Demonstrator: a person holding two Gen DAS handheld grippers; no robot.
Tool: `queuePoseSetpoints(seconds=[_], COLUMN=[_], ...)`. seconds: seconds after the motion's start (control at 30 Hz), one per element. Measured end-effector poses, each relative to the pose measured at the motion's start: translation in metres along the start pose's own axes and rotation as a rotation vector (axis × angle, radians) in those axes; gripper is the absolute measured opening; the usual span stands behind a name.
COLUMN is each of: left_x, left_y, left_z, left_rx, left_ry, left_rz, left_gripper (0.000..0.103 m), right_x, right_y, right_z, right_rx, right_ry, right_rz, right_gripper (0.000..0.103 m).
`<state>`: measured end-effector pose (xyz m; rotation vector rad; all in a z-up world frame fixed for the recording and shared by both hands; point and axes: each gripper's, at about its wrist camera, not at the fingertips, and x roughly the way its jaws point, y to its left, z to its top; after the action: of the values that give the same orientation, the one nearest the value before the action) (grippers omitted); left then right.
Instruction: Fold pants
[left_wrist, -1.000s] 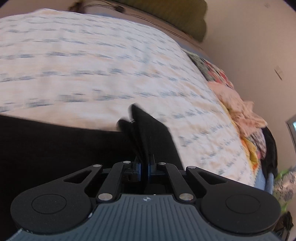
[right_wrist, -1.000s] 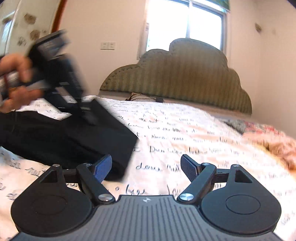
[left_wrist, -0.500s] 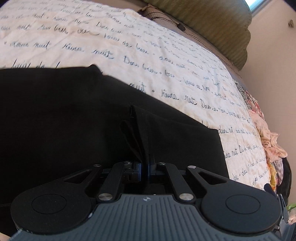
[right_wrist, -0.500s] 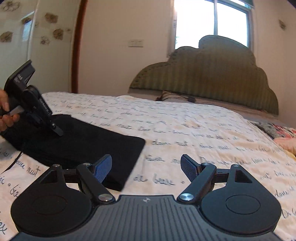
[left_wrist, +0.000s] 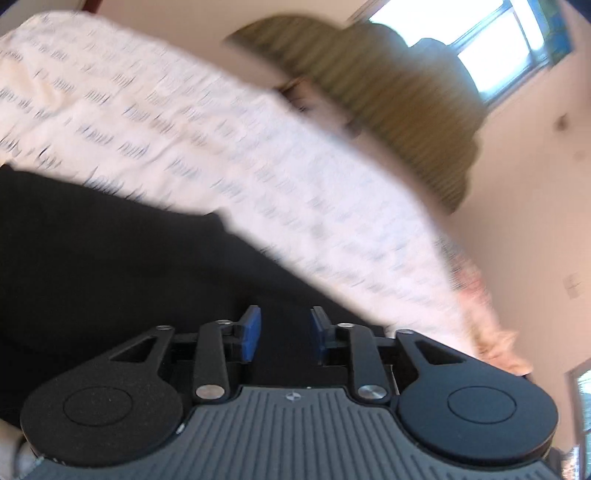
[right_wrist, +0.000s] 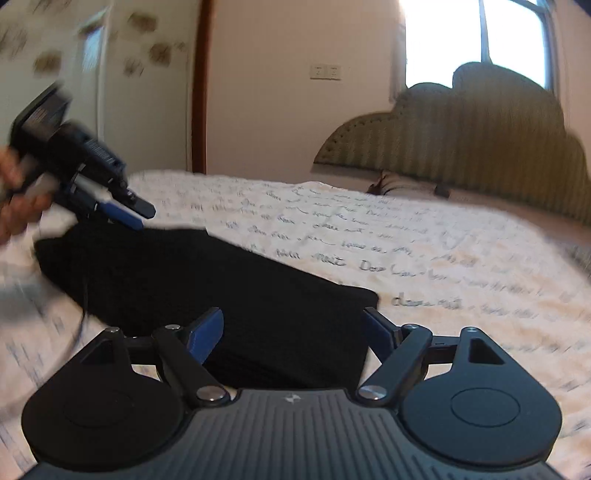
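- The black pants (right_wrist: 207, 291) lay folded into a flat dark block on the bed's script-printed bedspread (right_wrist: 424, 251), running in the right wrist view from about 9 o'clock, near the person's hand, down to the frame's lower middle.
- The left gripper (left_wrist: 282, 332) had just been opening; its blue pads (left_wrist: 252, 328) stood parted with nothing pinched between them — only the black cloth lay beneath and beyond, filling the left wrist view from 9 o'clock through to 6 o'clock.
- In the right wrist view the same left gripper (right_wrist: 138, 216) showed at 9 o'clock, blurred, gripped by a hand (right_wrist: 16, 199), its tip just over the far end of the pants; whether it touched the fabric could not be told.
- The right gripper (right_wrist: 295, 332) was spread wide and grasped nothing; its blue pads (right_wrist: 207, 336) flanked the near end of the folded pants, the cloth's corner sitting just beside the right-hand finger — contact could not be judged.
- The olive ribbed headboard (right_wrist: 480, 147) rose at 1 o'clock in the right wrist view, with a bright window (right_wrist: 476, 37) above it at 12 to 1 o'clock.
- A wall switch plate (right_wrist: 325, 72) sat at 12 o'clock on the pale wall, and a dark wooden door frame (right_wrist: 201, 85) stood at 11 o'clock.
- Pinkish crumpled clothing (left_wrist: 491, 325) lay at the bedspread's edge at 4 o'clock in the left wrist view, heavily blurred.
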<state>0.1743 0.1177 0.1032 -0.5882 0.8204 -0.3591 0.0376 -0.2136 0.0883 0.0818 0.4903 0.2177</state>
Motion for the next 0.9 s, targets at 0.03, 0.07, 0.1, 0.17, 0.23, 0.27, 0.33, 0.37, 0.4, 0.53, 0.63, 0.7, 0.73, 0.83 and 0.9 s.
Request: queuePoseSetpoints(seconds=[0.03,0.07,0.1,0.17,0.23,0.27,0.33,0.37,0.4,0.53,0.63,0.7,0.73,0.83,0.9], left_x=[0.003,0.010,0.021,0.048,0.074,0.084,0.096,0.099,0.102,0.099,0.100,0.097,0.091,0.046,0.002], left_y=[-0.008,-0.017,-0.023,-0.033,-0.036,-0.033,-0.024,-0.020,-0.014,-0.004,-0.005,-0.006,-0.004,0.009,0.022], left_z=[-0.002,-0.006,-0.010,-0.019,-0.029,-0.034,-0.045,-0.052,-0.053,-0.060,-0.064,-0.065,-0.065,-0.064,-0.068], left_rx=[0.020,0.048,0.076,0.123,0.167,0.193,0.219,0.229,0.231,0.254,0.269,0.270,0.249,0.168,0.151], left_ry=[-0.009,-0.014,-0.016,-0.003,0.026,0.048,0.085,0.098,0.088,0.075,0.049,0.029,0.020,-0.060,-0.161], left_rz=[-0.028,-0.048,-0.051,-0.001,0.076,0.104,0.161,0.172,0.167,0.160,0.160,0.150,0.135,0.111,0.150], left_gripper=[0.042,0.047,0.048,0.049,0.049,0.049,0.049,0.049,0.050,0.052,0.052,0.052,0.052,0.059,0.075], right_x=[0.010,0.023,0.035,0.062,0.089,0.099,0.122,0.132,0.140,0.135,0.136,0.136,0.133,0.107,0.091], right_y=[-0.011,-0.023,-0.033,-0.054,-0.067,-0.069,-0.072,-0.074,-0.076,-0.086,-0.080,-0.077,-0.077,-0.068,-0.055], right_z=[0.009,0.017,0.023,0.032,0.037,0.037,0.029,0.023,0.013,-0.010,-0.010,-0.008,-0.004,0.005,0.012], right_rx=[0.104,0.207,0.298,0.483,0.600,0.622,0.642,0.637,0.636,0.686,0.626,0.620,0.639,0.690,0.624], right_ry=[0.003,0.012,0.024,0.055,0.106,0.129,0.205,0.259,0.309,0.199,0.199,0.205,0.216,0.209,0.169], right_rz=[0.031,0.056,0.073,0.101,0.140,0.156,0.146,0.095,0.044,0.108,0.102,0.100,0.101,0.137,0.181], right_gripper=[0.082,0.082,0.082,0.082,0.082,0.082,0.082,0.082,0.081,0.080,0.080,0.080,0.080,0.082,0.082])
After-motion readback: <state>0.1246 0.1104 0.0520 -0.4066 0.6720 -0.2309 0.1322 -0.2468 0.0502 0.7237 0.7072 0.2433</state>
